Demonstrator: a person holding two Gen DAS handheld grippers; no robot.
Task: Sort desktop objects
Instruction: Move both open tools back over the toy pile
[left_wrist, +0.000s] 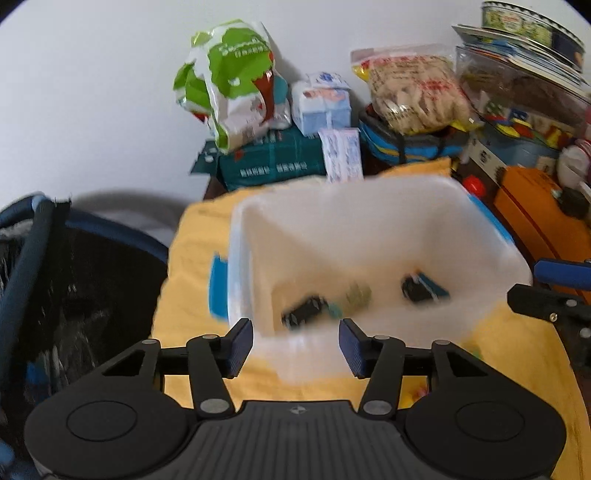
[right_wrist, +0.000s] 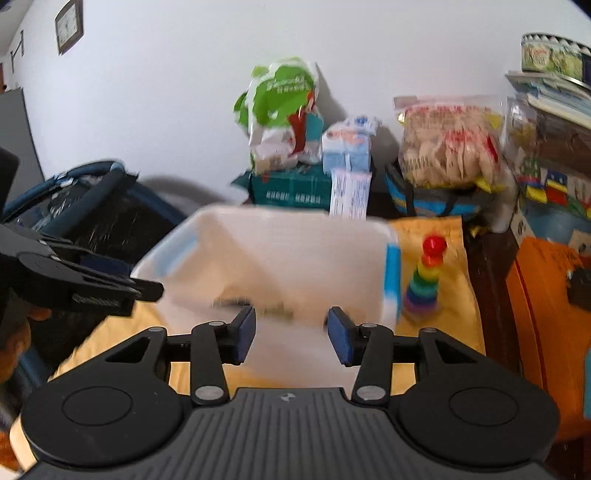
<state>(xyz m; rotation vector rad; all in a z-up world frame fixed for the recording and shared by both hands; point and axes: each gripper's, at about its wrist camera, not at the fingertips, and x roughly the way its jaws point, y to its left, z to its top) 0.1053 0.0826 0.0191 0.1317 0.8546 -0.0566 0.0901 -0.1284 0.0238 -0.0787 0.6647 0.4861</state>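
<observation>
Both grippers hang over the near rim of a white plastic bin (left_wrist: 369, 236) that sits on a yellow cloth (left_wrist: 192, 280). The left gripper (left_wrist: 296, 345) has its jaws well apart with nothing between the blue pads, and the right gripper (right_wrist: 291, 334) likewise stands apart and empty, its pads framing only the bin's near wall.

The sorting looks partly done. On the bin's floor the left wrist view shows several small things: a dark piece (left_wrist: 304, 310) at the near left, another dark piece with a blue edge (left_wrist: 423, 286) to the right, and a pale greenish item (left_wrist: 356, 295) between them. Motion blur smears all three, so what they are cannot be told with any confidence.

Still outside the bin, a rainbow ring stacker (right_wrist: 424, 280) stands upright on the cloth just beside the bin's right wall, topped by a red ball. It is the most obvious item left on the cloth. A few small bright bits show near the bin's near right corner in the left wrist view, too blurred to name.

The bags and boxes (left_wrist: 236, 85) stacked against the far wall seem to be background clutter rather than things to sort, though that is a judgement.
</observation>
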